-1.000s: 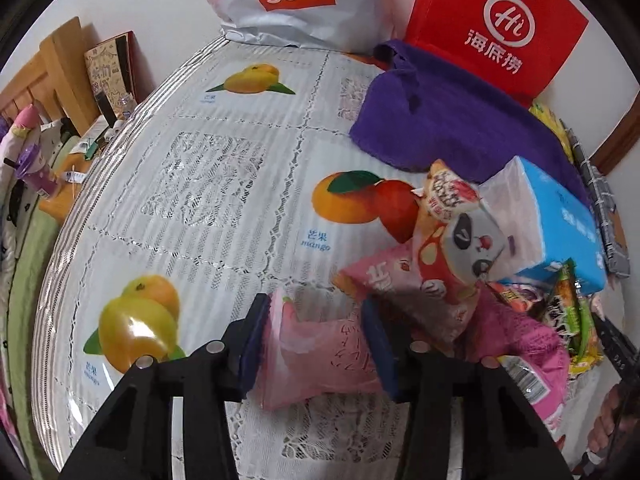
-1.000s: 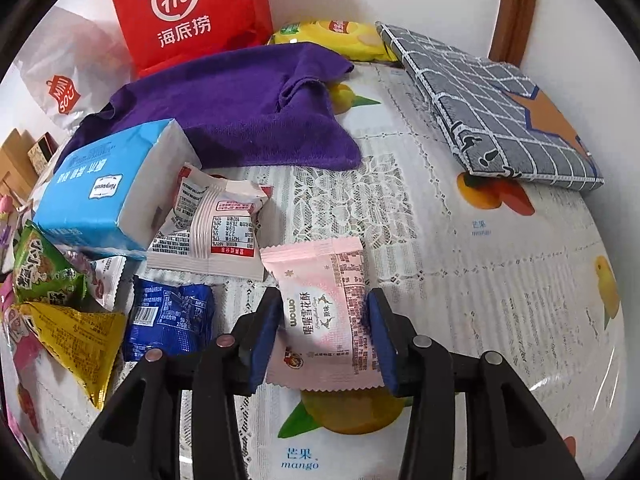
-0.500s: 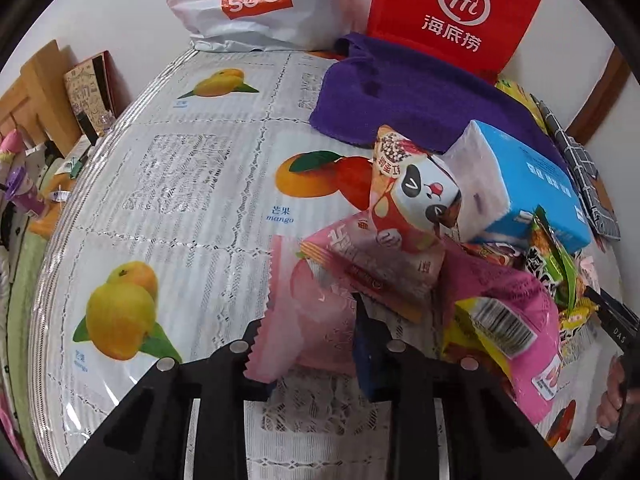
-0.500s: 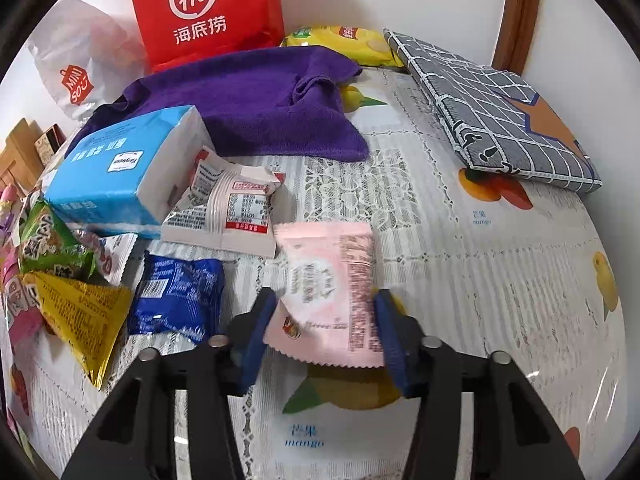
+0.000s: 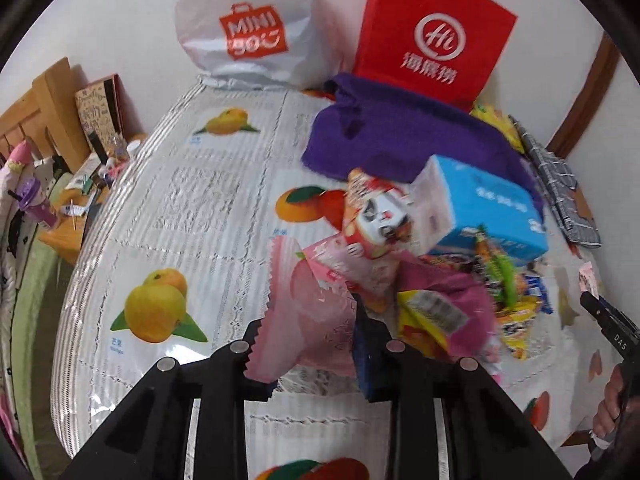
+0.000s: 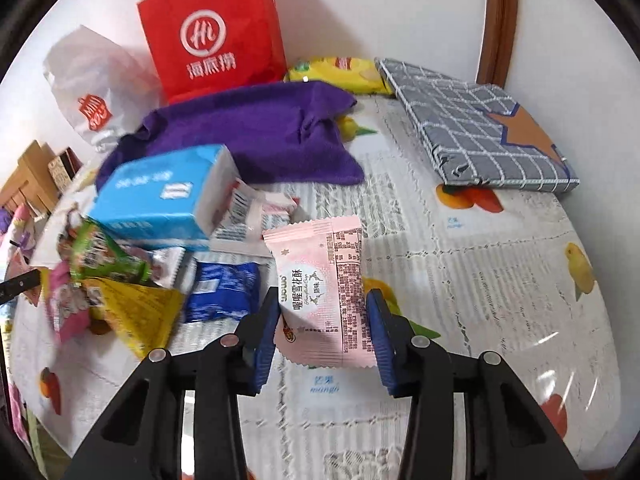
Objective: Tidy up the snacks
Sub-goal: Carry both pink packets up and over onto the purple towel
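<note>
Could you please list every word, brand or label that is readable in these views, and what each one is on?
"MINI SO": white plastic bag.
"Hi" with "海底捞": red paper bag.
"mango": tablecloth, beneath a fruit print.
"喔喔雪花酥": pale pink snack packet between the right gripper pads.
"DAS": black tool at the left view's edge.
Blue tissue pack print: too blurred.

- The table (image 6: pixel 500 264) wears a white lace-patterned cloth printed with mangoes and oranges.
- A purple towel (image 6: pixel 256 132) lies crumpled at the back, just before a red paper bag (image 6: pixel 212 32) and a white shopping bag (image 5: pixel 252 28).
- A grey checked folder (image 6: pixel 480 128) lies flat by the wall, a yellow packet (image 6: pixel 340 74) beside it.
- A blue tissue pack (image 6: pixel 160 200) sits amid a heap of snack packets (image 6: pixel 128 280), among them a blue packet (image 6: pixel 222 290).
</note>
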Action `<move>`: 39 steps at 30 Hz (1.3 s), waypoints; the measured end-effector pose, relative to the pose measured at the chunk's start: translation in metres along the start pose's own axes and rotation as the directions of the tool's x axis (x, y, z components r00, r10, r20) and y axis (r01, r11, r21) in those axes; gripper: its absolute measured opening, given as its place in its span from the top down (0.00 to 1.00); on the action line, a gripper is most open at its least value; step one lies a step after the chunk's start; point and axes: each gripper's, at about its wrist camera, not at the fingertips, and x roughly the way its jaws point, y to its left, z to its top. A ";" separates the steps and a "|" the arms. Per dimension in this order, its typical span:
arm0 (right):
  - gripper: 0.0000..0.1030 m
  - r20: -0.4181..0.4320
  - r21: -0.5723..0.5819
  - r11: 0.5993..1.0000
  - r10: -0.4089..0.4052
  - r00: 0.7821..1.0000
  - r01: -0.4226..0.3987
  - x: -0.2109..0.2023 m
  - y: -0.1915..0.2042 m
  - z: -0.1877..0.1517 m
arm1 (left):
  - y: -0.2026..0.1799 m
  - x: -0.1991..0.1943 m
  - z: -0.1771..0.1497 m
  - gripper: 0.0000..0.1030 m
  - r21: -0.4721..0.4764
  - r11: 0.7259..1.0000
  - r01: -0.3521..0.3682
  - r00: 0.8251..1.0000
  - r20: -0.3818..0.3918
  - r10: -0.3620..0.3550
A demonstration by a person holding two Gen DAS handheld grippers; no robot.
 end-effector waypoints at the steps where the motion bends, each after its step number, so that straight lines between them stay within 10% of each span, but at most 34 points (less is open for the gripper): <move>1: 0.59 0.009 0.000 1.000 0.002 1.000 -0.002 -0.005 0.001 0.000 | -0.003 -0.004 0.000 0.73 0.006 1.000 0.001 1.000 0.009 -0.001; 20: 0.59 0.141 -0.048 0.992 0.119 0.983 -0.113 -0.064 0.035 0.038 | -0.086 -0.056 0.045 0.73 0.127 0.989 0.072 0.991 0.102 -0.085; 39: 0.59 0.154 -0.095 0.982 0.176 0.972 -0.163 -0.032 0.074 0.132 | -0.110 -0.027 0.138 0.73 0.152 0.985 0.087 0.986 0.130 -0.107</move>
